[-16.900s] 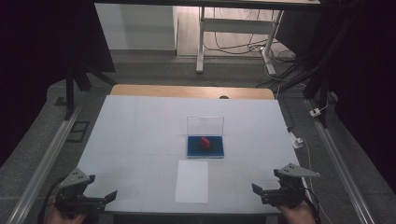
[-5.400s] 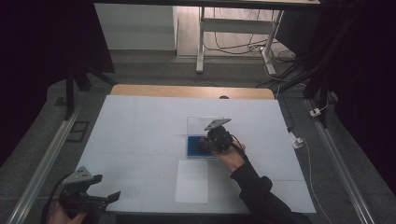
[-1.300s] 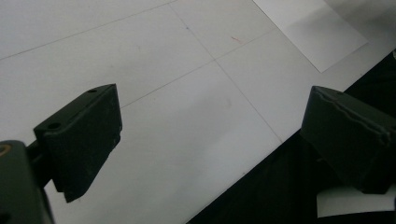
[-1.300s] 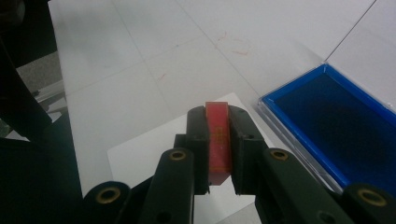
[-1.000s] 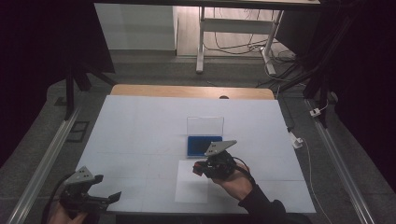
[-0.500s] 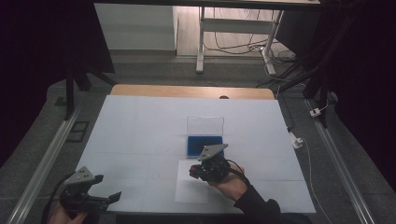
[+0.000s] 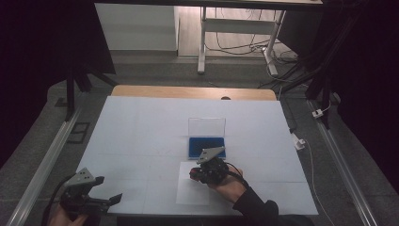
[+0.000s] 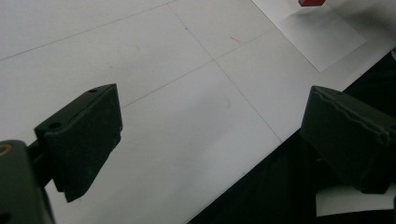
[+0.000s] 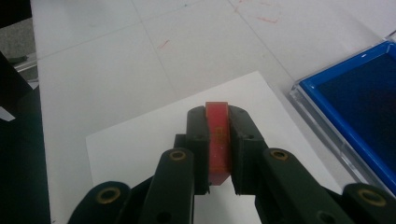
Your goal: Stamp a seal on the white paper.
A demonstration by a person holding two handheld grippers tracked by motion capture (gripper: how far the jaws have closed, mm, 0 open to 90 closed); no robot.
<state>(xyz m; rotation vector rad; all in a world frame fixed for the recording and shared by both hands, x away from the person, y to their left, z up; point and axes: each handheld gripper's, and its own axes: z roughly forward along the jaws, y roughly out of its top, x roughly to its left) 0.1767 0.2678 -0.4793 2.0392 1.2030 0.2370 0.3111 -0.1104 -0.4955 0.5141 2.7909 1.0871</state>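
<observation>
My right gripper is shut on a small red block, held just above a white sheet of paper near the table's front. The red block also peeks in at the top of the left gripper view. Behind the paper lies a blue ink pad in a clear case with its lid standing up. My left gripper hovers open at the table's front left corner, with nothing between its jaws.
A white mat with faint grid lines covers the table. A wooden edge shows at the far side. Metal rails run along both sides, and cables lie on the floor at the right.
My right gripper has carried the red block from the ink pad toward me and slightly left, over the white paper. The left gripper has stayed put.
</observation>
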